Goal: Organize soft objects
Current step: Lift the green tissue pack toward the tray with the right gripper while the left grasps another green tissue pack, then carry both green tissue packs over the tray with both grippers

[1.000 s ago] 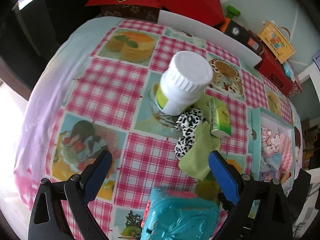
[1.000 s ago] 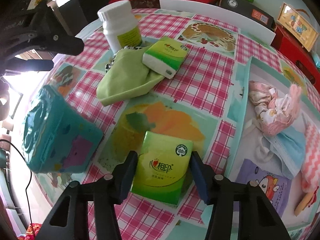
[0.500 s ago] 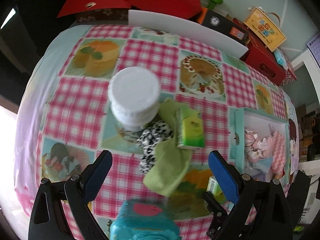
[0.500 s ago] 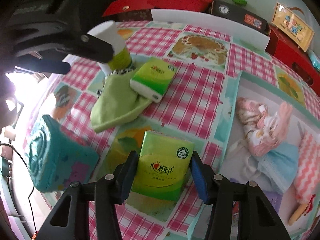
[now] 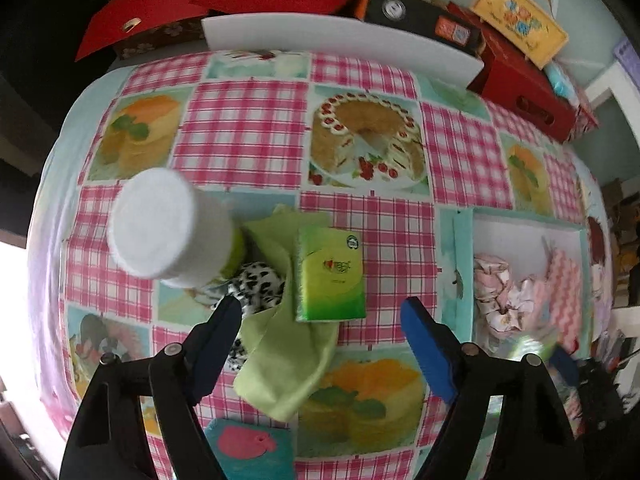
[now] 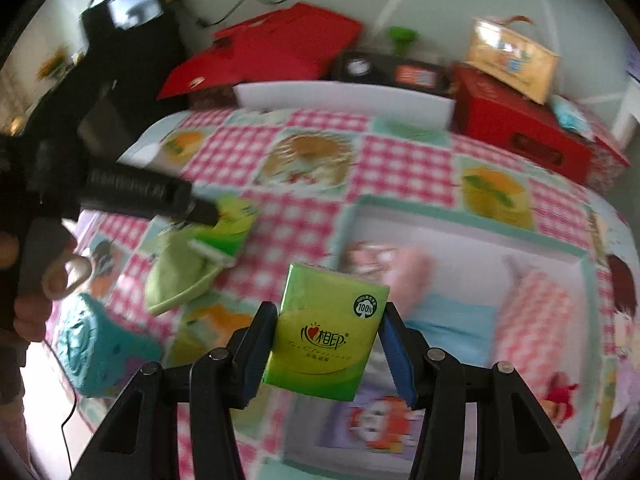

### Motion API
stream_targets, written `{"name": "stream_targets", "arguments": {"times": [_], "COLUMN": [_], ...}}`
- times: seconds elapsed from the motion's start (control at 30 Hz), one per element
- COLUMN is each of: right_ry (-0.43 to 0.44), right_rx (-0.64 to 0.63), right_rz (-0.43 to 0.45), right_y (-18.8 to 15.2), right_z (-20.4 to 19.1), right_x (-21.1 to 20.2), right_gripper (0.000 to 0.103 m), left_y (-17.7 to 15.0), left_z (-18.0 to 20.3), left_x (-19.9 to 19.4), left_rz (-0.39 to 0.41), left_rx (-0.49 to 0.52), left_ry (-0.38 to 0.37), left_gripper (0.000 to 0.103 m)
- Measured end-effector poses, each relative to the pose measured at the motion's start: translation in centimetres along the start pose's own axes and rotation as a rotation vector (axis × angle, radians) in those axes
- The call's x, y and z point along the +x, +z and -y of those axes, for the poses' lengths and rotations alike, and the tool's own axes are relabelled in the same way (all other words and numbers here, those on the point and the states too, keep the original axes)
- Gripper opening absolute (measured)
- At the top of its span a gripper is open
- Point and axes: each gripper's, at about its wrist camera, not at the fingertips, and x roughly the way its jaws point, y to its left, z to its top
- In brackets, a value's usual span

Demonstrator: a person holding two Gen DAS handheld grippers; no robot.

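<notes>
table: the tablecloth (image 5: 248, 136) covers it; boxes (image 5: 524, 92) stand along its far edge, behind a board (image 5: 344, 36)
bottle: the bottle (image 5: 168, 228) stands toward the table's left edge
cloth: the cloth (image 5: 288, 356) lies just right of the bottle, on a patterned scrunchie (image 5: 256, 284)
lying tissue pack: the lying tissue pack (image 5: 330, 274) rests on the cloth's right part
tray: the tray (image 5: 456, 264) sits at the table's right edge, fabric items (image 5: 500, 292) in it
pouch: the pouch (image 5: 252, 452) lies at the near edge, before the cloth
held tissue pack: the held tissue pack (image 6: 326, 330) hangs between the right gripper (image 6: 326, 354) fingers, over the tray's near left corner
left gripper: the left gripper (image 5: 320, 344), jaws closing, hangs above the cloth
</notes>
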Motion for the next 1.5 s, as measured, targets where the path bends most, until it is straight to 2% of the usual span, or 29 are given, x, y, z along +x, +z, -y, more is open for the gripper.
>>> {"name": "stream_targets", "arguments": {"times": [0.07, 0.2, 0.27, 0.4, 0.53, 0.57, 0.9, 1.1, 1.3, 1.5], "right_ry": [-0.021, -0.035, -0.033, -0.026, -0.021, -0.020, -0.010, -0.010, -0.023, -0.029], "right_rx": [0.041, 0.121, 0.141, 0.157, 0.161, 0.163, 0.174, 0.194, 0.236, 0.269], "right_rz": [0.005, 0.003, 0.002, -0.002, -0.003, -0.004, 0.003, 0.019, 0.033, 0.039], "right_y": [-0.3, -0.6, -0.7, -1.0, -1.1, -1.1, -1.2, -1.2, -1.3, -1.6], "right_z": [1.8, 4.8, 5.7, 6.4, 6.5, 6.5, 6.8, 7.6, 9.3, 10.5], "right_x": [-0.4, -0.7, -0.7, -0.4, -0.4, -0.5, -0.8, -1.4, -2.0, -2.4], "right_gripper": [0.055, 0.055, 0.055, 0.055, 0.055, 0.055, 0.055, 0.055, 0.055, 0.055], "left_y": [0.2, 0.8, 0.9, 1.1, 1.2, 1.1, 0.7, 0.4, -0.1, -0.2], "left_z": [0.8, 1.6, 2.0, 2.3, 2.8, 2.8, 1.5, 0.9, 2.1, 2.3], "left_x": [0.9, 2.7, 3.4, 4.7, 5.7, 5.8, 2.9, -1.0, -4.3, -4.0], "left_rz": [-0.012, -0.042, -0.048, -0.065, -0.072, -0.070, -0.008, 0.082, 0.160, 0.158], "left_rx": [0.018, 0.029, 0.036, 0.040, 0.048, 0.047, -0.005, -0.046, -0.011, -0.029], "left_ry": [0.024, 0.067, 0.088, 0.129, 0.148, 0.145, 0.061, -0.003, -0.051, -0.047], "left_gripper": [0.076, 0.073, 0.065, 0.062, 0.054, 0.051, 0.050, 0.050, 0.050, 0.050]}}
